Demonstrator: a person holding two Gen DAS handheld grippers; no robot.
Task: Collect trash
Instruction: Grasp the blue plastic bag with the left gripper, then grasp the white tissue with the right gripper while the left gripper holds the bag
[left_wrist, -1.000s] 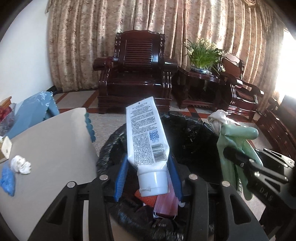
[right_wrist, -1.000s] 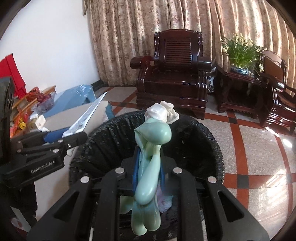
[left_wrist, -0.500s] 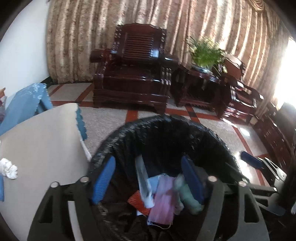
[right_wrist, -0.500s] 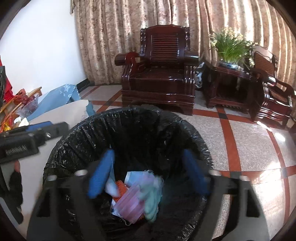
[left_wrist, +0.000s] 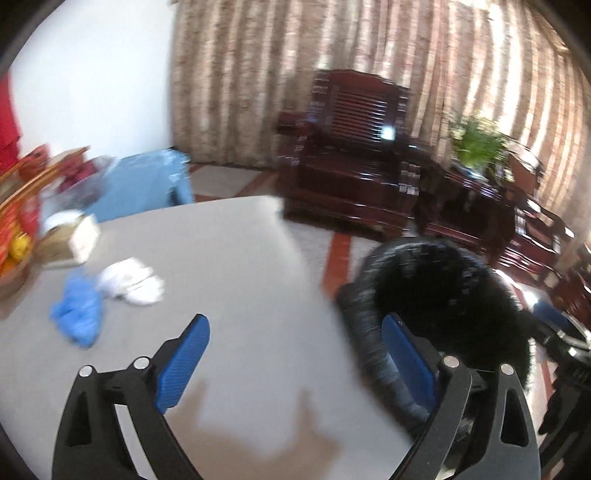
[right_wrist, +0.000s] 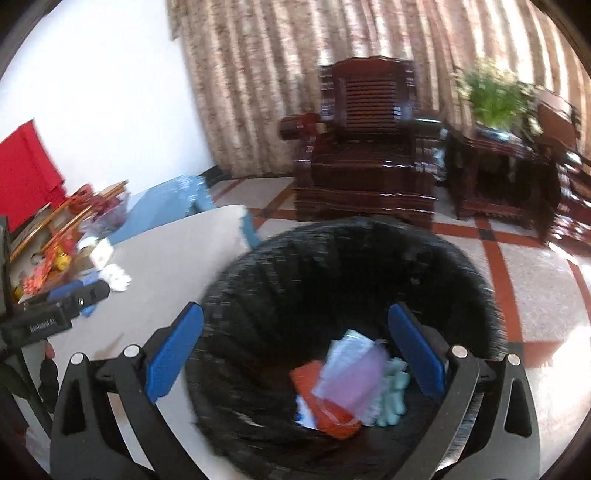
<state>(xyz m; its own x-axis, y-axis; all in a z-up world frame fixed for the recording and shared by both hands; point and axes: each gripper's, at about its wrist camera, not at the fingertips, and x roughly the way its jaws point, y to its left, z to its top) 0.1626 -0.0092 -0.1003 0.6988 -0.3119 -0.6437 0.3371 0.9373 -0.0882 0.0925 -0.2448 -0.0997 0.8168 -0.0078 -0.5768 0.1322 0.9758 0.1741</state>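
My left gripper (left_wrist: 295, 354) is open and empty, above the grey table (left_wrist: 229, 280) near its right edge. A crumpled white tissue (left_wrist: 131, 282) and a crumpled blue glove (left_wrist: 77, 314) lie on the table to its left. My right gripper (right_wrist: 295, 350) is open and empty over the black-bagged trash bin (right_wrist: 343, 266). Inside the bin lie a green glove (right_wrist: 393, 395), a pink mask (right_wrist: 354, 380), an orange wrapper (right_wrist: 325, 406) and a white item. The bin (left_wrist: 436, 295) stands right of the table. The left gripper (right_wrist: 70, 299) shows at left in the right wrist view.
A box and a basket of fruit and red packets (left_wrist: 26, 236) crowd the table's left end. A blue bag (left_wrist: 147, 181) stands behind the table. A dark wooden armchair (right_wrist: 365, 155), a side table with a green plant (right_wrist: 495, 96) and more chairs stand on the tiled floor.
Both grippers opened and dropped the white tube and the green glove into the bin. The left gripper has since swung left over the table; the right has shifted slightly left over the bin.
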